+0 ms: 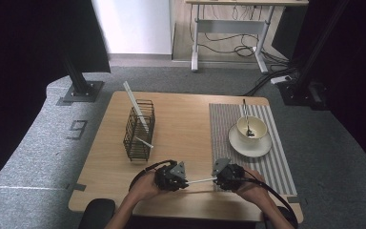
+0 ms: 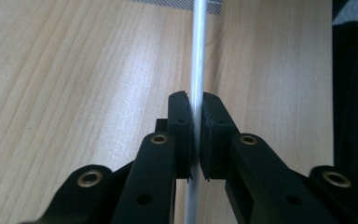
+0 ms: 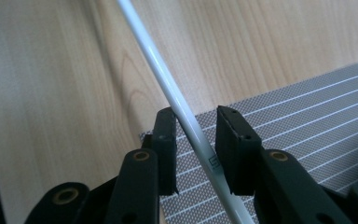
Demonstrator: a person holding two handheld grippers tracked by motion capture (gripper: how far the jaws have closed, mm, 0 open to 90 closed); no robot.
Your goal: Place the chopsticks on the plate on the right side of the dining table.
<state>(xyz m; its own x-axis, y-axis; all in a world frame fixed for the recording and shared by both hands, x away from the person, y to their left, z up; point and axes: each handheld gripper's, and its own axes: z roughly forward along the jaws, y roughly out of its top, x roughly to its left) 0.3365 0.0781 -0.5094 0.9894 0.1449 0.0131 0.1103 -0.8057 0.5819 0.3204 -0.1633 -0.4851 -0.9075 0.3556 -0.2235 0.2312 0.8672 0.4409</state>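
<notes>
Gripping a thin white rod (image 1: 201, 181) low in the frame's centre, the left gripper (image 1: 185, 182) pinches it shut; the right gripper (image 1: 214, 179) stands parted around it, above smooth wood table (image 1: 181, 129) and striped woven placemat (image 1: 279, 164).

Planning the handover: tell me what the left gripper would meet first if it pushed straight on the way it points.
Probably the right gripper: the left gripper is shut on the white rod and points along it toward the right one. Depth is uncertain.
</notes>
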